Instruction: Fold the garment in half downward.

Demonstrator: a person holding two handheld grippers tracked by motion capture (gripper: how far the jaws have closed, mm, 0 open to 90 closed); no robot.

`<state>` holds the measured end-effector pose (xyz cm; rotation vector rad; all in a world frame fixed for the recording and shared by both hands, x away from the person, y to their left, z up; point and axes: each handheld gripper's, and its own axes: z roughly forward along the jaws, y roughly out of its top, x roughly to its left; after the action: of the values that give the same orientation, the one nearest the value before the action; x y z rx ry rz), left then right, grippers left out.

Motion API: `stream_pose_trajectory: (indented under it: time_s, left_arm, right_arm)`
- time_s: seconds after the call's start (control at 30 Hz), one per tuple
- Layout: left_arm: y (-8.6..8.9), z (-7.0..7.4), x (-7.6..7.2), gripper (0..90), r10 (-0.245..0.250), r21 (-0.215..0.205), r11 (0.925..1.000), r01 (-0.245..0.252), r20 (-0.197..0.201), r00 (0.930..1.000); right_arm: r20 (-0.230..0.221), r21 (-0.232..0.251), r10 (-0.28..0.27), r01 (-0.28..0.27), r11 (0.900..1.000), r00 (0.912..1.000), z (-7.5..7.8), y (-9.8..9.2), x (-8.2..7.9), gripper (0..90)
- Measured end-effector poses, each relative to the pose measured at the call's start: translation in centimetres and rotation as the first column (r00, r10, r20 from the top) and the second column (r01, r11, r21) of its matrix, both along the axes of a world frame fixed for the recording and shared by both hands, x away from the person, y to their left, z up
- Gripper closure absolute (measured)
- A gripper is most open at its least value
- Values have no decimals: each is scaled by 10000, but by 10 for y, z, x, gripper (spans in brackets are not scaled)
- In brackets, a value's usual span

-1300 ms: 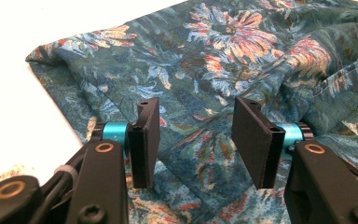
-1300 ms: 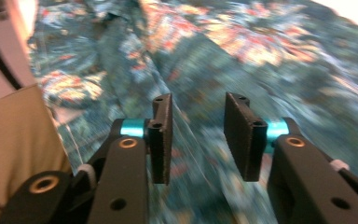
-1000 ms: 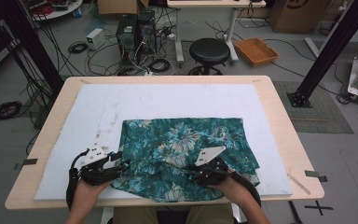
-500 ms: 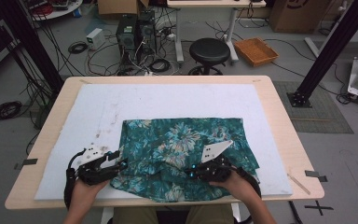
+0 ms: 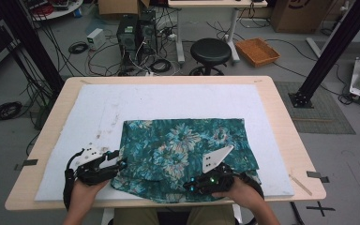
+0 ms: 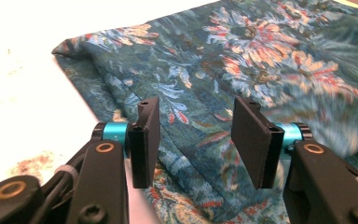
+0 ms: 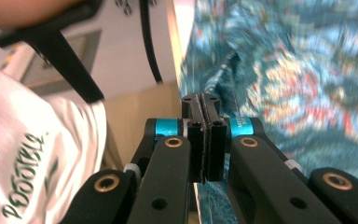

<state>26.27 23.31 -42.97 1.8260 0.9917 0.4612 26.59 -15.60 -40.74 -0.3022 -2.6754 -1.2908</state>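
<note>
Teal cloth (image 5: 183, 150) printed with pale and orange-red flowers lies on a white mat (image 5: 168, 101).

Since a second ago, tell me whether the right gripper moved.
Yes. The right gripper, jaws just closed on the teal floral cloth, slid toward the wooden table's near edge.

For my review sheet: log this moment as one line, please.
left gripper: open, fingers astride floral cloth edge | right gripper: shut, cloth pinched at near edge, apparently | surface: white pad

Cloth (image 5: 183, 150) lies on the mat (image 5: 122, 105), lower centre of the high view, mat on the table (image 5: 281, 108). Left gripper (image 5: 117, 164) at the cloth's lower-left edge; right gripper (image 5: 192, 185) at its lower edge. Stool (image 5: 210, 49) beyond the table, top centre.
</note>
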Motion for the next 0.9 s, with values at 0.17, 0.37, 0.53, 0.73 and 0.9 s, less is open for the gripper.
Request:
stream_pose_trajectory:
  time_s: [0.17,0.37,0.53,0.73,0.9]
  left_arm:
    - [-4,-1,-1,485,345,237,9991,-341,-170,9993]
    - [-11,-7,-6,453,1196,802,9904,-1123,-931,9884]
    - [-17,-17,-8,388,1430,1046,9863,-1273,-1597,9768]
    - [-24,-19,-9,634,891,1328,9887,-694,-1485,9849]
    - [-31,-17,-11,857,551,1953,9801,-358,-943,9940]
  right_arm:
    - [897,-246,-2007,2036,9787,9755,-10,-9,6,689]
    - [2286,582,-5116,5130,8564,8282,-3,-61,7,643]
    - [3030,883,-7739,7922,6039,5561,-5,-124,-7,687]
    - [2501,41,-7941,8195,5730,5540,-25,-145,-22,646]
    - [3017,-1000,-7563,8082,5804,5805,-40,-137,-13,732]
